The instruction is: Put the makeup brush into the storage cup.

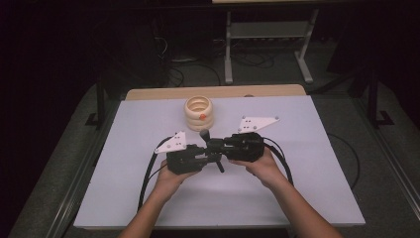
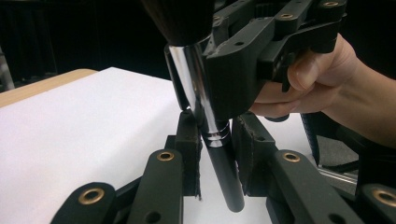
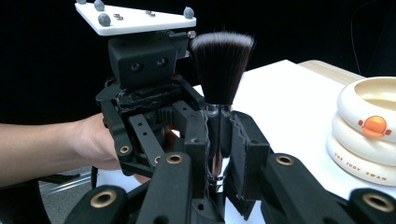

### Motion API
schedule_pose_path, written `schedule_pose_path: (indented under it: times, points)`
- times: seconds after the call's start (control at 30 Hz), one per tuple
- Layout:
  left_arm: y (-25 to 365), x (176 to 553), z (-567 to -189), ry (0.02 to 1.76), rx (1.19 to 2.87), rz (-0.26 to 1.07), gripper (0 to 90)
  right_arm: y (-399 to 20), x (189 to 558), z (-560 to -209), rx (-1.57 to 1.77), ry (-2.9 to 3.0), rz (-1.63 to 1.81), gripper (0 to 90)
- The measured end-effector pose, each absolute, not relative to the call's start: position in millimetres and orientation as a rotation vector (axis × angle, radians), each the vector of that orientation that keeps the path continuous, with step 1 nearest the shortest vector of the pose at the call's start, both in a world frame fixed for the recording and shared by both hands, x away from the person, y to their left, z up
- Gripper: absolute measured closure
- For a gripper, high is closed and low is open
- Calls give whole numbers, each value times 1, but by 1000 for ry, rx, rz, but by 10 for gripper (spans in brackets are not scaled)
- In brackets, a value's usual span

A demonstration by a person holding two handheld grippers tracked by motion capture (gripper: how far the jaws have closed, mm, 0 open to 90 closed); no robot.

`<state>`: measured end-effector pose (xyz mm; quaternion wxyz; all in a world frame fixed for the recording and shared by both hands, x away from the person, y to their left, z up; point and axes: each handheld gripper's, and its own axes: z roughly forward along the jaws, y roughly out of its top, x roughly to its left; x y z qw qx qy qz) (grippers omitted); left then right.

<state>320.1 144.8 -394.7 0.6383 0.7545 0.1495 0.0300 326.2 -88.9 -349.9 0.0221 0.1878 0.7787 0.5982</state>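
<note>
A makeup brush (image 1: 204, 134) with dark bristles, a chrome ferrule and a black handle is held upright above the middle of the white table (image 1: 307, 163). My two grippers face each other around it. The right gripper (image 1: 217, 145) is shut on the chrome ferrule (image 3: 215, 140), with the bristles (image 3: 222, 65) fanning out above its jaws. From the opposite side, the left gripper (image 1: 212, 157) grips lower down. Its pads (image 2: 189, 140) press on the black handle (image 2: 224, 172) just under the ferrule's ringed end, and the handle's tip sticks out below.
A stack of three cream rings (image 1: 198, 113) with an orange mark stands behind the grippers near the table's far edge, and it sits at the right in the right gripper view (image 3: 369, 130). A wooden strip (image 1: 213, 91) borders the far side. Cables trail back along both forearms.
</note>
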Motion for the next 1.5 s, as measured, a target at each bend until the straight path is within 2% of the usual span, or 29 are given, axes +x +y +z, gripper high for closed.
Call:
schedule_pose_path:
  times: [0.6, 0.77, 0.93, 1.0, 1.1, 1.13, 1.17, 1.23, 1.5]
  points:
    - [149, 322, -394, 401, 1743, 63, 785, -87, 324, -349, 555, 2422, 1814, 738]
    - [150, 322, -394, 414, 1759, 67, 785, -87, 325, -348, 559, 2424, 1810, 599]
    - [152, 323, -394, 411, 1762, 76, 785, -88, 325, -346, 580, 2403, 1809, 408]
    - [154, 324, -393, 410, 1768, 83, 785, -88, 325, -346, 587, 2399, 1800, 380]
    - [158, 325, -393, 423, 1772, 90, 785, -90, 325, -345, 596, 2381, 1783, 279]
    - [158, 325, -393, 423, 1772, 90, 785, -90, 325, -345, 596, 2381, 1783, 279]
    - [160, 325, -392, 428, 1769, 96, 785, -90, 325, -345, 610, 2370, 1767, 216]
    - [162, 325, -391, 427, 1767, 104, 785, -91, 325, -345, 615, 2371, 1751, 158]
    - [169, 324, -388, 464, 1765, 110, 785, -95, 323, -345, 621, 2348, 1699, 107]
